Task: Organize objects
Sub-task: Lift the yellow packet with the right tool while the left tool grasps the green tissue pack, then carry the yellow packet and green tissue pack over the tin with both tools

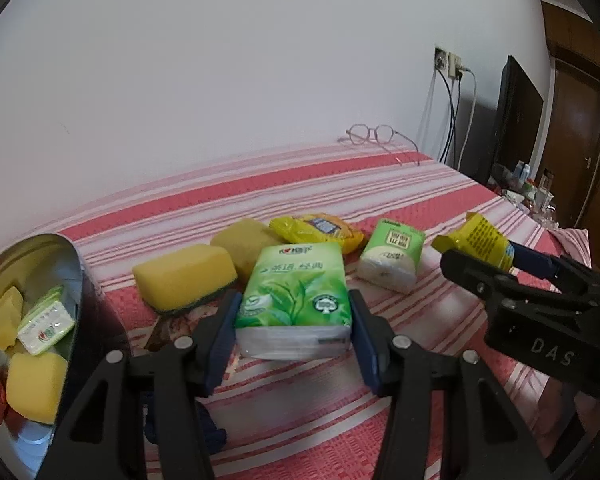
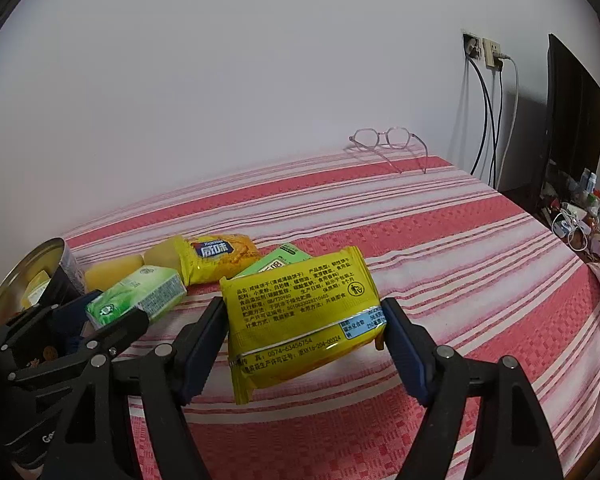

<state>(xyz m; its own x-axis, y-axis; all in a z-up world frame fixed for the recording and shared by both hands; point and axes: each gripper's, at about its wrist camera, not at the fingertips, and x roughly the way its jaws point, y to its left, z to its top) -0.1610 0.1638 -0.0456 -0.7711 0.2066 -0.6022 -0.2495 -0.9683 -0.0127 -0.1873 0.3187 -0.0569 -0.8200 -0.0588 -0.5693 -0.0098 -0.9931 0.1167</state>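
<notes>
The left gripper pinched a green tissue pack at the middle bottom of the frame, just off the striped cloth. The right gripper squeezed a yellow snack bag. Both looked picked up. Next, I think, each must go over to the tin at the lower left and let go.

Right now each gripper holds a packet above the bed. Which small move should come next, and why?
Probably carry the left gripper with its green tissue pack toward the round tin on its left. The pack sits clamped between the pads, the tin lies open with sponges and a small pack already inside, and the right gripper merely holds its yellow biscuit packet farther away.
</notes>
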